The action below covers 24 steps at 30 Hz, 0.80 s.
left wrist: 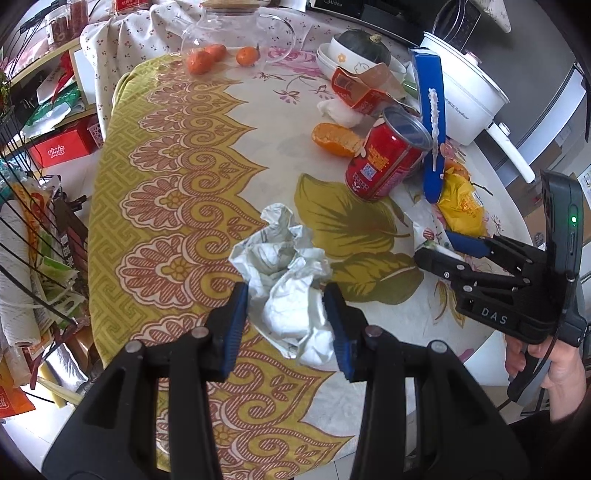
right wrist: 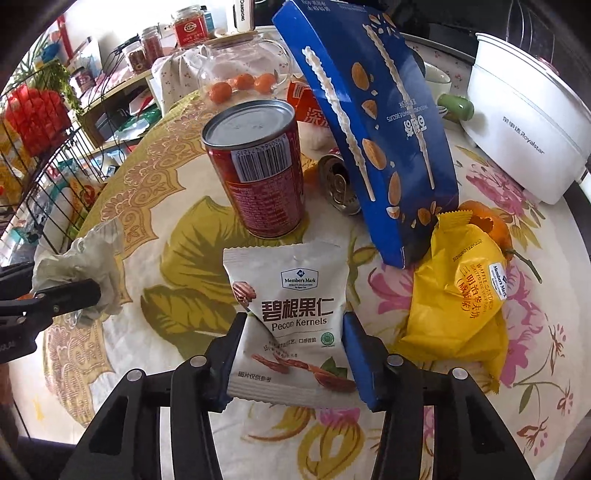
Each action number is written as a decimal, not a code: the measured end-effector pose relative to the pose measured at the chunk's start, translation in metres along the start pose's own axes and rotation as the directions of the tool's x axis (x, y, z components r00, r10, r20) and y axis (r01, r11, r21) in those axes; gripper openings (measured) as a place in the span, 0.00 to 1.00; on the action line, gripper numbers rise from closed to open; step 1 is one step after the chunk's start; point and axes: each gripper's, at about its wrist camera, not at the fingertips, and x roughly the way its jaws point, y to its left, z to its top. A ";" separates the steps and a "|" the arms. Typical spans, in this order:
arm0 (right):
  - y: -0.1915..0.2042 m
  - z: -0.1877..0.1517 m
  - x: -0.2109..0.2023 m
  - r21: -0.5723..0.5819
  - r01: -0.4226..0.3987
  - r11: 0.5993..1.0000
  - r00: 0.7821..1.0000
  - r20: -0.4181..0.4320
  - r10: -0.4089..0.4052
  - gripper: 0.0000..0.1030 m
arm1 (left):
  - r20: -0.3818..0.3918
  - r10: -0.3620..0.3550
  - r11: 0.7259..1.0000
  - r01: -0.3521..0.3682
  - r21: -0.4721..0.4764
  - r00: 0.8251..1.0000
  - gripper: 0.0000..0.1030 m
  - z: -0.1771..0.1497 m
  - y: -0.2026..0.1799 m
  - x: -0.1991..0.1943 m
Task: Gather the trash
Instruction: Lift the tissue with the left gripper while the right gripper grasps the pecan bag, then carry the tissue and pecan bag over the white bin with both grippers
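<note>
My left gripper (left wrist: 286,325) is closed around a crumpled white paper wad (left wrist: 291,280), which bulges between its blue pads; the wad also shows in the right wrist view (right wrist: 88,269). My right gripper (right wrist: 293,354) straddles a white pecan kernels packet (right wrist: 291,317) lying on the table; its pads sit at the packet's edges. Beyond it are an upturned red can (right wrist: 258,170), a tilted blue biscuit box (right wrist: 373,122), a yellow waffle packet (right wrist: 458,302), a can lid (right wrist: 338,184) and orange peel (left wrist: 336,138).
The round table (left wrist: 166,184) has a floral cloth. At the back are a white electric pot (right wrist: 524,122), a glass teapot (left wrist: 236,33), mandarins (left wrist: 207,57), bowls with a squash (left wrist: 362,44) and an orange carton (left wrist: 354,88). A wire rack (left wrist: 33,240) stands left.
</note>
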 end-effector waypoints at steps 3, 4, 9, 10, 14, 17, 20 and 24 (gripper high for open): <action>0.000 -0.003 -0.015 -0.001 -0.020 1.000 1.000 0.021 0.020 0.50 | 0.010 -0.006 1.000 0.006 0.003 1.000 0.43 0.001 -0.007 -0.004; 0.000 -0.005 -0.022 -0.004 -0.027 1.000 0.999 0.029 0.027 0.50 | 0.014 -0.010 1.000 0.010 0.004 1.000 0.42 0.001 -0.010 -0.005; -0.005 -0.013 -0.059 -0.007 -0.054 0.999 0.996 0.078 0.054 0.50 | 0.034 -0.035 0.999 0.035 0.014 0.999 0.42 0.002 -0.028 -0.012; -0.008 -0.017 -0.067 -0.006 -0.054 0.999 0.995 0.087 0.054 0.50 | 0.038 -0.041 0.999 0.040 0.019 0.998 0.42 0.002 -0.032 -0.013; -0.027 -0.030 -0.094 0.009 -0.036 0.999 0.993 0.112 0.035 0.50 | 0.048 -0.060 0.997 0.058 0.042 0.997 0.42 0.002 -0.052 -0.016; -0.047 -0.043 -0.110 0.033 -0.005 0.999 0.993 0.119 0.002 0.50 | 0.049 -0.076 0.995 0.073 0.066 0.996 0.42 0.003 -0.072 -0.016; -0.073 -0.059 -0.127 0.072 0.026 0.997 0.992 0.122 -0.034 0.50 | 0.046 -0.093 0.991 0.088 0.096 0.995 0.42 0.004 -0.094 -0.014; -0.108 -0.080 -0.145 0.126 0.059 0.990 0.989 0.125 -0.075 0.50 | 0.034 -0.123 0.983 0.117 0.144 0.992 0.43 0.004 -0.129 -0.010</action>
